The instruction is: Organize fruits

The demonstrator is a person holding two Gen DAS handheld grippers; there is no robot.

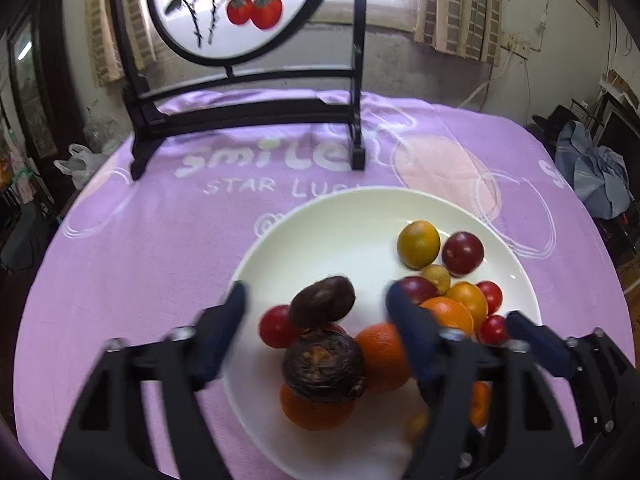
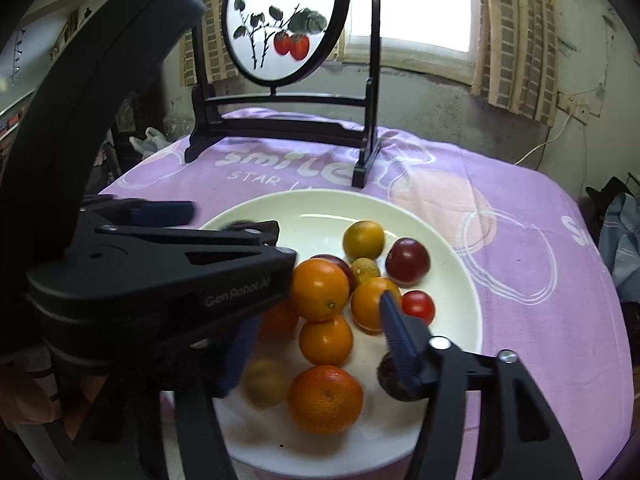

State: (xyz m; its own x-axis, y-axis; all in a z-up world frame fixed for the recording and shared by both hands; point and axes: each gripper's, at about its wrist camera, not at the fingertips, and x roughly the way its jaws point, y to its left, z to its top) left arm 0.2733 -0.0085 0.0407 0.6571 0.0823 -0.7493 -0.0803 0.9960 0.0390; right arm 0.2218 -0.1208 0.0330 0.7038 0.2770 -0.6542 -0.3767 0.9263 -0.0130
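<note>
A white plate (image 1: 340, 216) on the purple cloth holds several fruits: oranges (image 1: 382, 356), red tomatoes (image 1: 276, 326), dark plums (image 1: 463, 252), a green-yellow citrus (image 1: 418, 243) and two brown water chestnuts (image 1: 322, 301). My left gripper (image 1: 316, 300) is open over the plate's near left, its fingers either side of the upper chestnut, not touching it. My right gripper (image 2: 316, 320) is open over the plate (image 2: 448, 264), with oranges (image 2: 320, 288) between its fingers. The left gripper's body hides the right gripper's left finger.
A black wooden stand with a round painted screen (image 1: 236, 8) rises at the back of the table. The purple cloth (image 1: 140, 240) covers the round table, whose edges drop off left and right. A blue bag (image 1: 596, 172) lies beyond the right edge.
</note>
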